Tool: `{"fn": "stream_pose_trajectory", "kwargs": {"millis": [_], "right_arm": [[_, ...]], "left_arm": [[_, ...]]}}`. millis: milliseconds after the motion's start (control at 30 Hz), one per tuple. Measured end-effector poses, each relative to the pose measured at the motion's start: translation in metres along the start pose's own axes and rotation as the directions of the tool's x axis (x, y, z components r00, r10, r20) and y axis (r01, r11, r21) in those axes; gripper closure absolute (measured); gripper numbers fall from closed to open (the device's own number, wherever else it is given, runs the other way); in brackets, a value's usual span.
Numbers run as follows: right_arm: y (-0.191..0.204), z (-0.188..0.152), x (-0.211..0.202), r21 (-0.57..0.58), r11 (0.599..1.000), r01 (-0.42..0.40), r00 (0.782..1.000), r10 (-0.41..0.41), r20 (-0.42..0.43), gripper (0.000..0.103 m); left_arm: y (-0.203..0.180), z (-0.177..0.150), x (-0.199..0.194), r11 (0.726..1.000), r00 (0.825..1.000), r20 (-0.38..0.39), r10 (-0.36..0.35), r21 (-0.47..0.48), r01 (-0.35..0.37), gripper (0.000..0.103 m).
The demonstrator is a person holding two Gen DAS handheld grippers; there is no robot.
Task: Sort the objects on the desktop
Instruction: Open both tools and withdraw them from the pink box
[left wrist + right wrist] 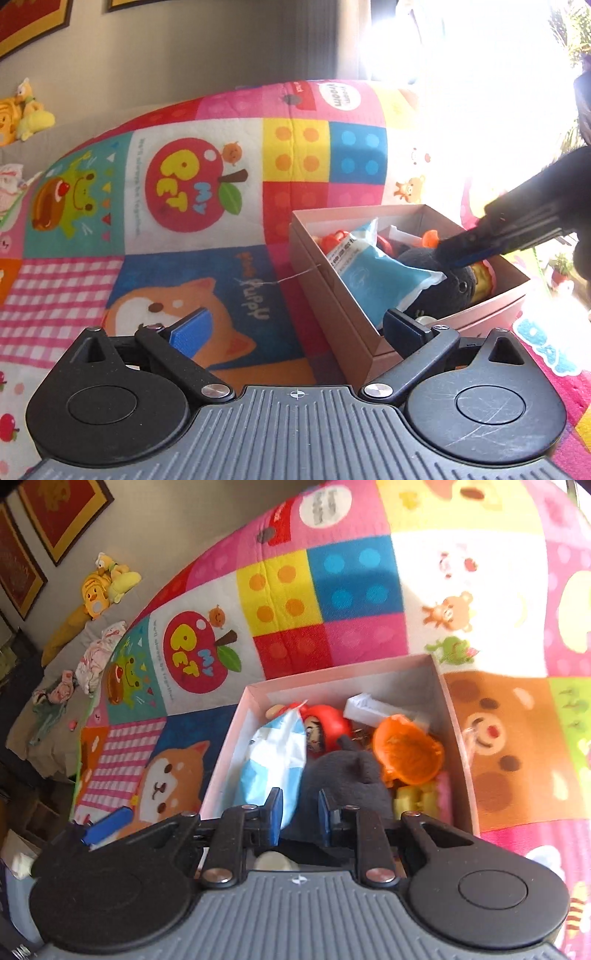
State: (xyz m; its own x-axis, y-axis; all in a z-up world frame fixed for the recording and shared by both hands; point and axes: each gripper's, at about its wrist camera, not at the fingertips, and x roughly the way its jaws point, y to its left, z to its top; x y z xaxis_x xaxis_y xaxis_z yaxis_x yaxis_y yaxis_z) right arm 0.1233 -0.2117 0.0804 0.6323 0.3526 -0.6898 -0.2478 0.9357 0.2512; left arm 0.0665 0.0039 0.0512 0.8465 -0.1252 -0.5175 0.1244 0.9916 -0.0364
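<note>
A pink cardboard box (332,295) (236,746) sits on the colourful play mat and holds several things: a blue and white pouch (373,273) (269,760), a black plush toy (458,277) (347,775), a red doll (328,723), an orange cup-shaped toy (406,746) and a yellow piece (417,797). My right gripper (299,812) is over the box, its blue pads closed on the black plush toy; it also shows in the left wrist view (447,254). My left gripper (295,328) is open and empty, just left of the box.
The patchwork play mat (184,184) (332,590) covers the surface. Yellow plush toys (22,114) (103,587) and crumpled clothes (96,657) lie by the grey wall at the far left. Bright window glare fills the upper right of the left wrist view.
</note>
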Motion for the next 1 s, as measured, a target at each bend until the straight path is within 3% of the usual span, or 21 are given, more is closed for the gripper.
{"fn": "stream_pose_trajectory", "kwargs": {"millis": [33,100,133,233,400,500,667,867,1000], "right_arm": [[0.0,-0.012,-0.014,-0.057,0.997,0.05,0.998,-0.047,0.051,0.047],[0.001,-0.035,-0.034,-0.156,0.98,0.127,0.986,-0.107,0.129,0.024],[0.001,-0.045,-0.039,-0.203,0.966,0.16,0.98,-0.13,0.15,0.022],[0.001,-0.071,-0.045,-0.319,0.924,0.211,0.972,-0.165,0.165,0.022],[-0.002,-0.092,-0.024,-0.394,0.873,0.286,0.956,-0.234,0.176,0.02],[-0.006,-0.091,-0.006,-0.388,0.87,0.305,0.951,-0.26,0.166,0.02],[0.005,-0.082,0.013,-0.377,0.887,0.268,0.961,-0.22,0.166,0.02],[0.031,-0.072,0.035,-0.438,0.848,0.299,0.949,-0.217,0.226,0.02],[0.03,-0.075,0.044,-0.469,0.796,0.382,0.921,-0.284,0.269,0.02]], "left_arm": [[0.003,-0.002,-0.004,1.0,1.0,0.006,-0.003,-0.014,0.003,0.002],[0.004,-0.006,-0.01,0.999,1.0,0.009,-0.013,-0.029,0.013,0.001],[0.002,-0.007,-0.012,0.999,1.0,0.007,-0.021,-0.029,0.021,0.001],[-0.007,-0.012,-0.009,0.999,0.999,-0.01,-0.038,0.001,0.038,0.001],[-0.021,-0.02,0.0,0.999,0.998,-0.043,-0.049,0.021,0.05,0.001],[-0.023,-0.024,0.001,0.998,0.997,-0.057,-0.046,0.036,0.048,0.001],[-0.018,-0.026,0.008,0.999,0.997,-0.079,-0.009,0.036,0.012,0.001],[-0.007,-0.03,0.009,1.0,0.996,-0.092,0.012,0.011,-0.011,0.001],[0.0,-0.035,0.0,1.0,0.995,-0.102,0.018,0.007,-0.018,0.001]]}}
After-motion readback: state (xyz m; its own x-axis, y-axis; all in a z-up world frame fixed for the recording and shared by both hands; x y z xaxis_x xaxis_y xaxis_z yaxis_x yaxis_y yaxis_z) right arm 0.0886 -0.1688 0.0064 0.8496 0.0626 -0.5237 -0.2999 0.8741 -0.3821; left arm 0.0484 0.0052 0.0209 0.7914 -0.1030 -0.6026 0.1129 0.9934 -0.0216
